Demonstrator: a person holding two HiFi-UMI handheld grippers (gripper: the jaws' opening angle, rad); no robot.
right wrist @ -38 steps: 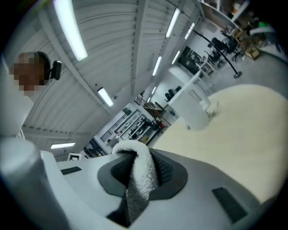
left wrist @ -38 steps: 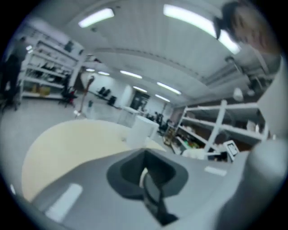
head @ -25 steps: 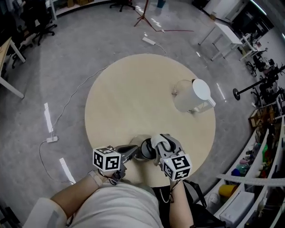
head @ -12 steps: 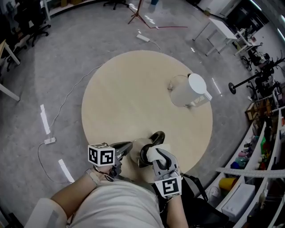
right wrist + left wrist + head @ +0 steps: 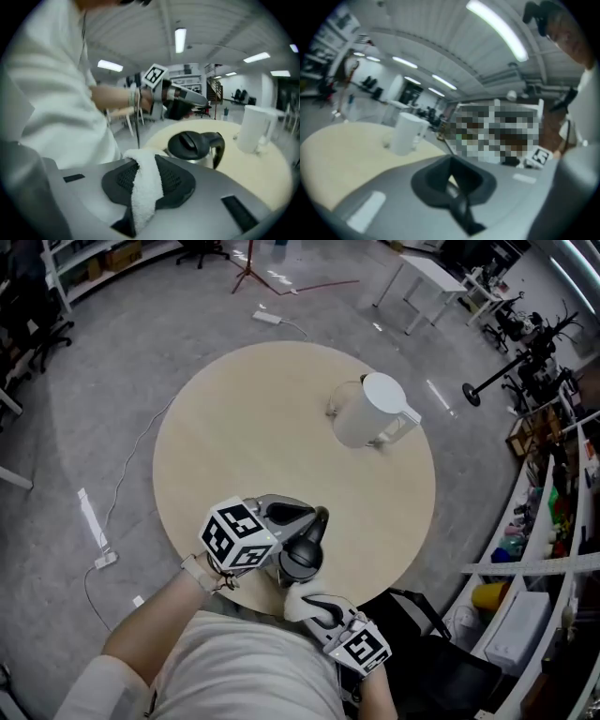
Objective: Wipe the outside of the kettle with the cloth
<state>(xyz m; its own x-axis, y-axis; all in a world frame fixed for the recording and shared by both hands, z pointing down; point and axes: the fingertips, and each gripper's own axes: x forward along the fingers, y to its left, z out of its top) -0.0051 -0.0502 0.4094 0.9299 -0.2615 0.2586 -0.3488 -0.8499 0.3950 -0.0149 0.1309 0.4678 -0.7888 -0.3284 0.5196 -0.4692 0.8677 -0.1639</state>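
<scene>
You have 2 tongs, left tongs [image 5: 451,183] and right tongs [image 5: 146,186]; 1 kettle [image 5: 302,560], 1 cloth [image 5: 140,206], 1 white jug [image 5: 366,413], 1 round surface [image 5: 253,437].

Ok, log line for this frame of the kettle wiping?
right hand-held gripper: shut on cloth | cloth: beside kettle, contact unclear | left hand-held gripper: shut, empty | kettle: upright on table

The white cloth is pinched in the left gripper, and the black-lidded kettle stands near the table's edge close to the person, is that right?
Not quite. The right gripper view shows the white cloth pinched in the right gripper, not the left. The black-lidded kettle does stand near the table's edge close to the person.
</scene>
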